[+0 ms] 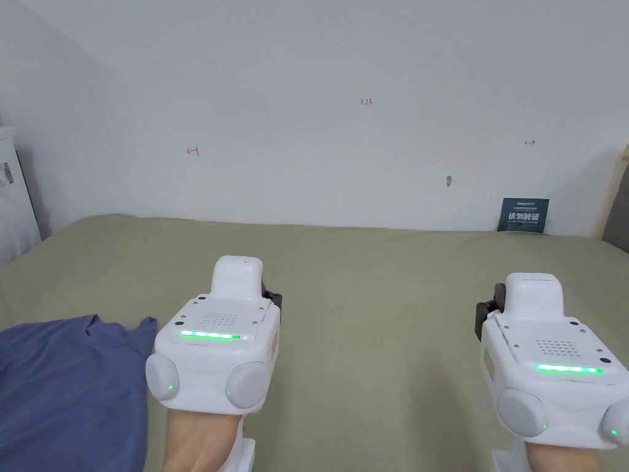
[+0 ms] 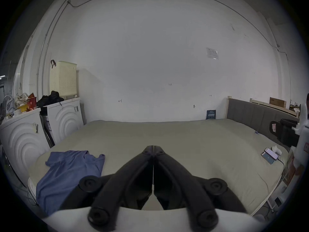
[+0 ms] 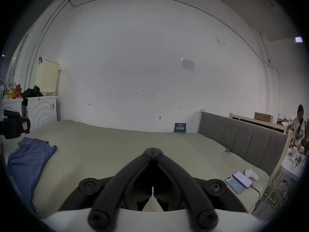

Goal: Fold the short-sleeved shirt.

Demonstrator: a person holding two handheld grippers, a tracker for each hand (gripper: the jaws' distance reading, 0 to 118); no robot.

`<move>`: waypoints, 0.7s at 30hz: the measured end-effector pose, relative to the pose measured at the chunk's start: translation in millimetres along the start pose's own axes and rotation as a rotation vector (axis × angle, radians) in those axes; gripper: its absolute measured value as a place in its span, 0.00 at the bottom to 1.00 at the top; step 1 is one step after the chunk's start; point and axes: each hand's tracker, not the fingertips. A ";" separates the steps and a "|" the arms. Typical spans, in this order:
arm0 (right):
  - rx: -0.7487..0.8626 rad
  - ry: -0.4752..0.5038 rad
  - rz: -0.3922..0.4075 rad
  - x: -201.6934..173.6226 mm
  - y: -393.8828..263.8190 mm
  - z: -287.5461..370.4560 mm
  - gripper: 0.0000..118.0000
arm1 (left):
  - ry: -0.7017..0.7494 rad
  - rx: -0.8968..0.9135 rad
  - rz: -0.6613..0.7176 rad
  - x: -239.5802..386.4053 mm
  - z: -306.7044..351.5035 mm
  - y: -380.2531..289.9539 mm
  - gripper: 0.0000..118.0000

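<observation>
Blue shirt (image 2: 70, 172) lies crumpled at the bed's (image 2: 167, 135) left edge — both grippers, left (image 2: 153, 147) and right (image 3: 153, 149), pinched together on nothing; two phones (image 3: 239, 182) far right.

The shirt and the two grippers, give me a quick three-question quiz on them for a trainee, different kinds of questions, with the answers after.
1. True or false: the left gripper is shut on the shirt.
2. Which gripper is nearer the shirt? A) left B) right
3. Fill in: the two phones lie on the bed, on the person's ____ side.

Key
1. False. Its jaws are closed with nothing between them, held above bare bed, apart from the shirt.
2. A. In the head view the shirt lies at the bed's left edge, just left of the left gripper.
3. Right, near the bed's edge.
</observation>
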 end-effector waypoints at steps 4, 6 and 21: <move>-0.028 0.030 0.024 -16.4 4.7 -8.8 0.00 | 0.025 -0.015 0.007 -15.2 -6.0 -1.1 0.00; -0.030 0.063 0.015 -34.6 8.5 -13.1 0.00 | 0.060 -0.012 0.006 -31.0 -6.5 -1.9 0.00; 0.002 0.666 -0.032 -293.1 37.1 -5.2 0.00 | 0.639 -0.053 0.101 -267.0 113.9 -12.4 0.00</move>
